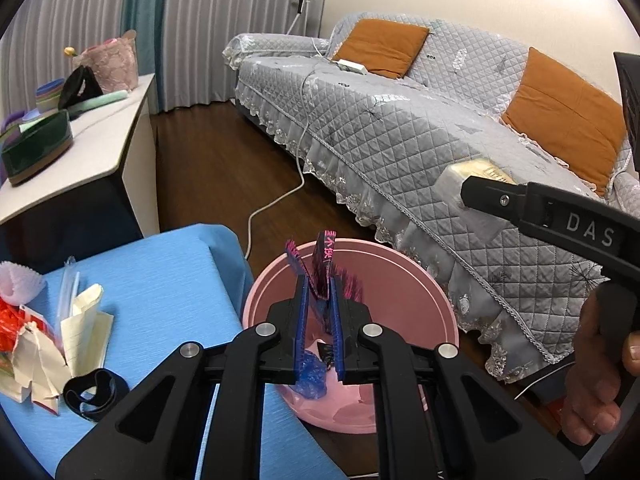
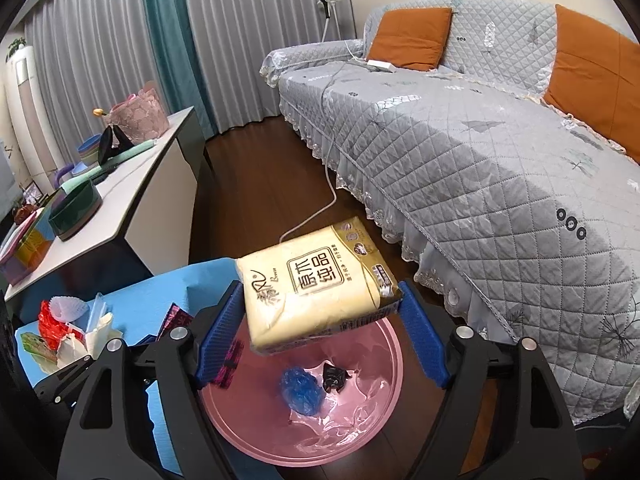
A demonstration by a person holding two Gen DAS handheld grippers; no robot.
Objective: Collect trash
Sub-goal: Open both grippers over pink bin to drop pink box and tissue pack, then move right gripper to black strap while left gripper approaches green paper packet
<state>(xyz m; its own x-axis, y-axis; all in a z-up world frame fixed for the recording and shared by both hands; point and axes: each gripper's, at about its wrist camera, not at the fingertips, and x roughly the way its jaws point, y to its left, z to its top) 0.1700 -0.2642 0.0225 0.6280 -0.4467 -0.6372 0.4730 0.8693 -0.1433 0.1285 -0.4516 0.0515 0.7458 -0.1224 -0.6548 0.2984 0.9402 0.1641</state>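
A pink bin (image 1: 420, 280) stands on the floor beside the blue table; it also shows in the right wrist view (image 2: 360, 440). It holds a crumpled blue bag (image 2: 300, 394) and a small black scrap (image 2: 334, 376). My left gripper (image 1: 320, 300) is shut on a black and pink wrapper (image 1: 326, 266) above the bin. My right gripper (image 2: 320, 320) is shut on a yellow tissue pack (image 2: 316, 288), held above the bin. More trash lies on the blue table (image 1: 160, 280): paper scraps (image 1: 80, 320), a red wrapper (image 1: 8, 324) and a black band (image 1: 94, 394).
A grey quilted sofa (image 1: 400, 128) with orange cushions (image 1: 380, 46) runs along the right. A white cable (image 1: 276, 200) trails over the dark wood floor. A white sideboard (image 1: 100, 132) with bowls and a basket stands at left. A white foam net (image 1: 18, 282) lies on the table.
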